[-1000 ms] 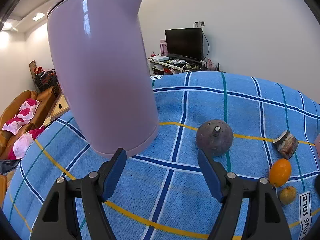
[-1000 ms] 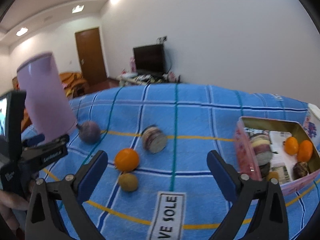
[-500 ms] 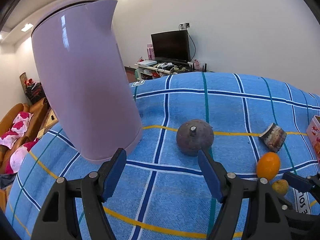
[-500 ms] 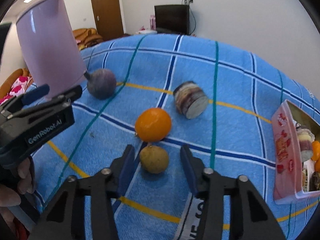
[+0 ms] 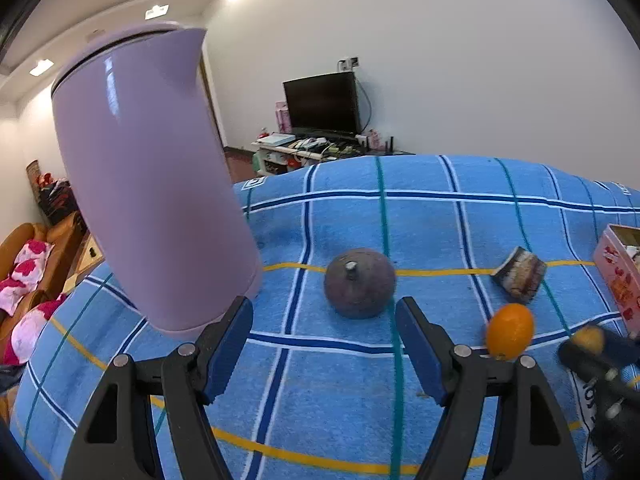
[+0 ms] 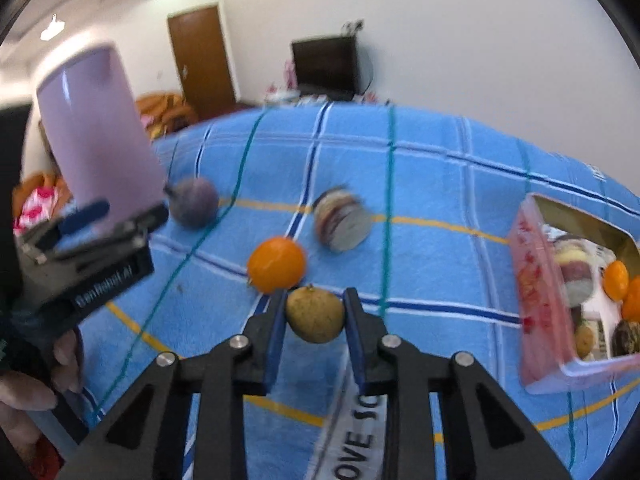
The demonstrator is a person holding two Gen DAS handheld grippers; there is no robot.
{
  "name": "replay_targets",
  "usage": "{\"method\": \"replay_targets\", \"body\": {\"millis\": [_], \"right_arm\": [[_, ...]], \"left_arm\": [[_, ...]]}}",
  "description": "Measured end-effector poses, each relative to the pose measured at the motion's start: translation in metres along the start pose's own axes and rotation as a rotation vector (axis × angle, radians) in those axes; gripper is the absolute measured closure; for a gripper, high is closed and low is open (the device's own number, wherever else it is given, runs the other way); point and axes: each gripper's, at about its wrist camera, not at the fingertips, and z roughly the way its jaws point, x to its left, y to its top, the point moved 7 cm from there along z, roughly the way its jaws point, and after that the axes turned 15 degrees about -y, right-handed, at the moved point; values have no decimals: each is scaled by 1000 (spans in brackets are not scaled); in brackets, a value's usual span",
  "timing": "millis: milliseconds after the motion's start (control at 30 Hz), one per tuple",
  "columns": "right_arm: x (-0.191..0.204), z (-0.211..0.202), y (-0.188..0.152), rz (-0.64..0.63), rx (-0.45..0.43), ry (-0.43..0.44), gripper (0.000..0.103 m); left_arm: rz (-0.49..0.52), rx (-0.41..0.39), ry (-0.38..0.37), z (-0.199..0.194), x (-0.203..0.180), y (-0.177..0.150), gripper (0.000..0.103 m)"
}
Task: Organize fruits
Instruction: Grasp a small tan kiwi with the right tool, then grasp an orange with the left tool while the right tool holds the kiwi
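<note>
My right gripper [image 6: 315,314] is shut on a small yellow-brown fruit [image 6: 315,314], held just above the blue checked cloth; the fruit also shows in the left wrist view [image 5: 589,339]. An orange [image 6: 276,265] lies just left of it, also seen in the left wrist view [image 5: 510,331]. A dark purple round fruit [image 5: 359,282] lies right in front of my left gripper [image 5: 324,344], which is open and empty. A striped cut fruit piece [image 6: 342,224] lies behind the orange. A pink box [image 6: 540,304] at the right holds several fruits.
A tall lilac kettle [image 5: 148,216] stands on the cloth at the left, close to my left gripper's left finger. The blue cloth [image 5: 440,220] covers the whole table. A TV, door and sofa are far behind.
My right gripper closed on the yellow-brown fruit and lifted it slightly. My left gripper shifted right, bringing the purple fruit nearer its middle.
</note>
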Motion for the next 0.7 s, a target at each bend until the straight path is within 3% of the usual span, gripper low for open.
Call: {"method": "replay_targets", "body": {"millis": [200,300,467,700], "right_arm": [[-29,-30,7,13,-169,-115,72],[-35,-39,10,8,-214,-129,72],[-40,-41,12,27,-224,-107,72],[-44,-45,10,37,-231,-92,72]], "left_arm": [[33,-32,-77,-6,-17,3,28],[76,-48,-105,-10,-30,4,28],[105,-62,-153,-15,-46,4,28],[103,-20,-207,-10,-66,-1,28]]}}
